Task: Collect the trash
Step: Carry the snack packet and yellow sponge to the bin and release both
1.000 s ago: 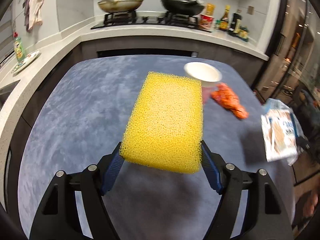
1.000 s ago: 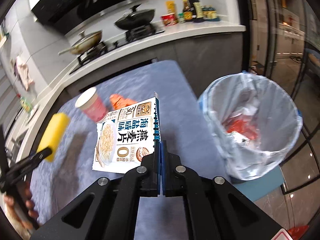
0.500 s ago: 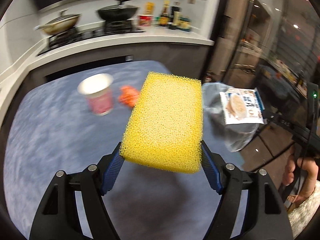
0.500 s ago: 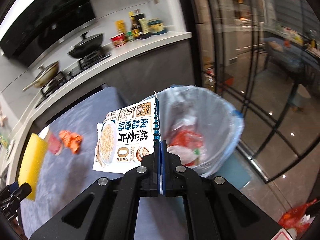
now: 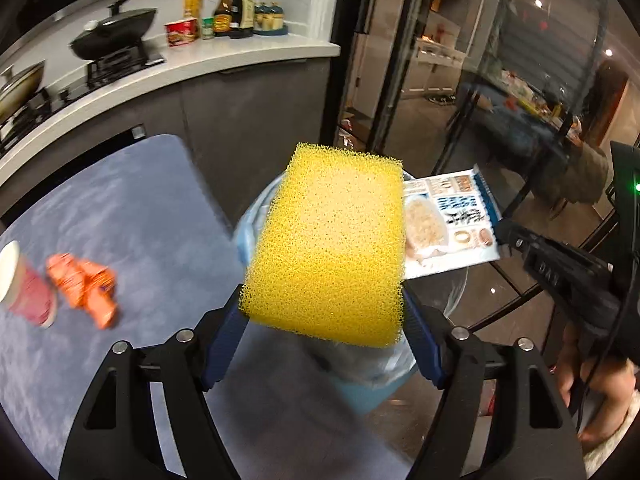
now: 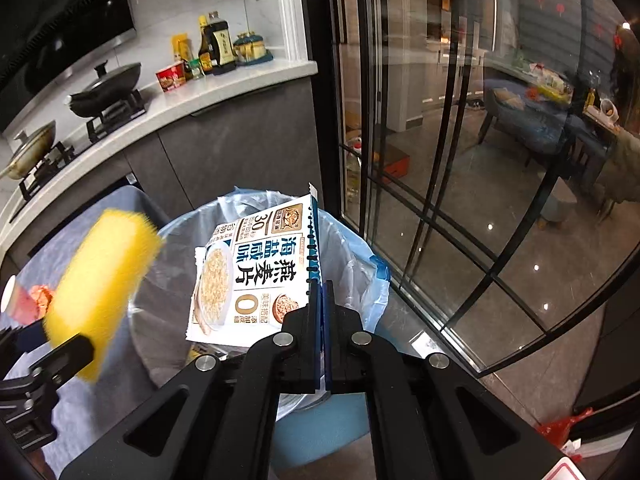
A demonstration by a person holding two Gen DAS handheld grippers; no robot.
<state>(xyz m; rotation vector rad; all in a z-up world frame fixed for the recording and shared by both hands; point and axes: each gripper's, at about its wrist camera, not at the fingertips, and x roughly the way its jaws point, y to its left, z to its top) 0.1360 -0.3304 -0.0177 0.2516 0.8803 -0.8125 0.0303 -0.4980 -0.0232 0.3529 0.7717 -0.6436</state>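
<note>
Blue-grey table (image 5: 120, 216) fills the left side of both views, w/ kitchen counter (image 5: 168, 76) behind carrying wok, pan & sauce bottles; glass doors on the right. Trash bin (image 6: 360, 264), lined w/ clear bag over a blue body, stands just off the table's corner, beside the glass. Left gripper (image 5: 324, 344) is closed on a yellow sponge (image 5: 328, 240), blue pads pressed on both sides of its near end, sponge sticking forward & held above the bin's near rim, off the table. Right gripper (image 6: 322, 320) has jaws squeezed nearly flat on the edge of an oatmeal packet (image 6: 256, 276), white/blue w/ a bowl pic, held on edge over the bin opening, not touching the liner as far as visible. In left wrist view the same packet (image 5: 452, 224) pokes out from behind the sponge. On the table, well apart from bin: pink cup (image 5: 24, 284) w/ white rim, and crumpled orange wrapper (image 5: 84, 284) just beside it.
</note>
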